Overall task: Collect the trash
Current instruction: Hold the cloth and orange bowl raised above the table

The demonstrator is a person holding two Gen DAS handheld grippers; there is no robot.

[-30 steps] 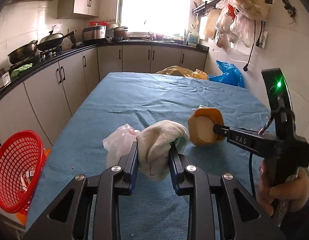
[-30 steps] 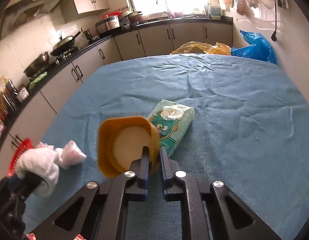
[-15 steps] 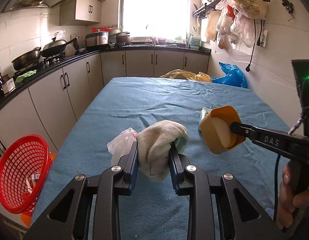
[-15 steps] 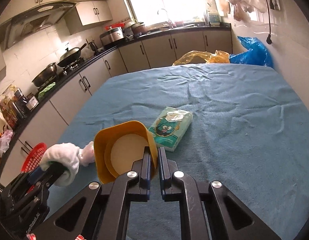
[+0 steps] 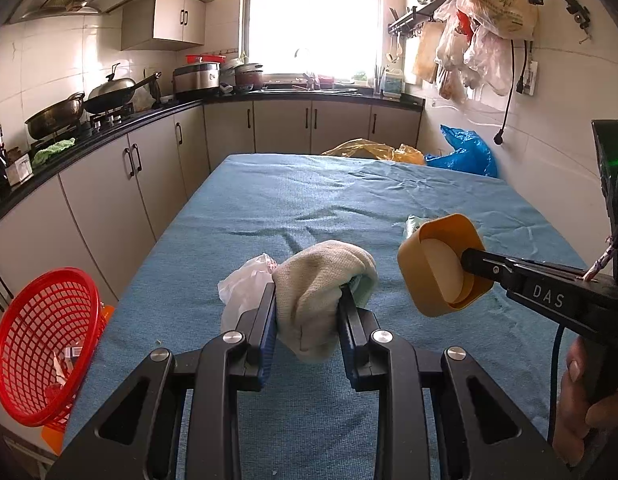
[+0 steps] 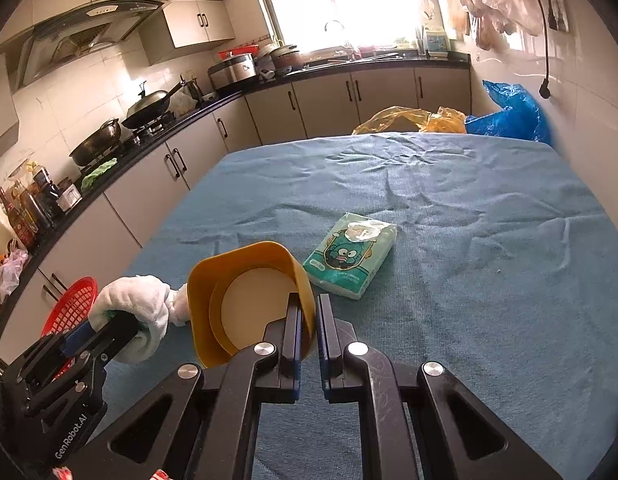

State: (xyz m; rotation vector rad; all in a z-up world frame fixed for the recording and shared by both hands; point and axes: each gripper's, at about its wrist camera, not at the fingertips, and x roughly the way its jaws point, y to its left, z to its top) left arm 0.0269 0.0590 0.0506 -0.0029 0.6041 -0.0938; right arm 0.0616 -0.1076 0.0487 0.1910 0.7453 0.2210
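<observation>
My left gripper [image 5: 307, 312] is shut on a cream cloth [image 5: 321, 284], held above the blue-covered table [image 5: 293, 208]; the cloth also shows in the right wrist view [image 6: 133, 308]. A crumpled white plastic bag [image 5: 243, 288] lies on the table just behind the cloth. My right gripper [image 6: 308, 320] is shut on the wall of a yellow cup [image 6: 245, 300] with a pale disc inside, lifted off the table; the cup shows in the left wrist view [image 5: 437, 268] at the right. A red mesh basket [image 5: 41, 340] stands off the table's left edge.
A green tissue pack [image 6: 351, 254] lies mid-table. Yellow [image 5: 373, 150] and blue [image 5: 465, 152] plastic bags sit beyond the far edge. Kitchen cabinets and a counter with pans [image 5: 89, 104] run along the left and back. Bags hang on the right wall [image 5: 493, 12].
Both grippers have risen with their loads. The yellow cup has lifted clear of the table and moved right in the left wrist view, tilting its opening leftward.
</observation>
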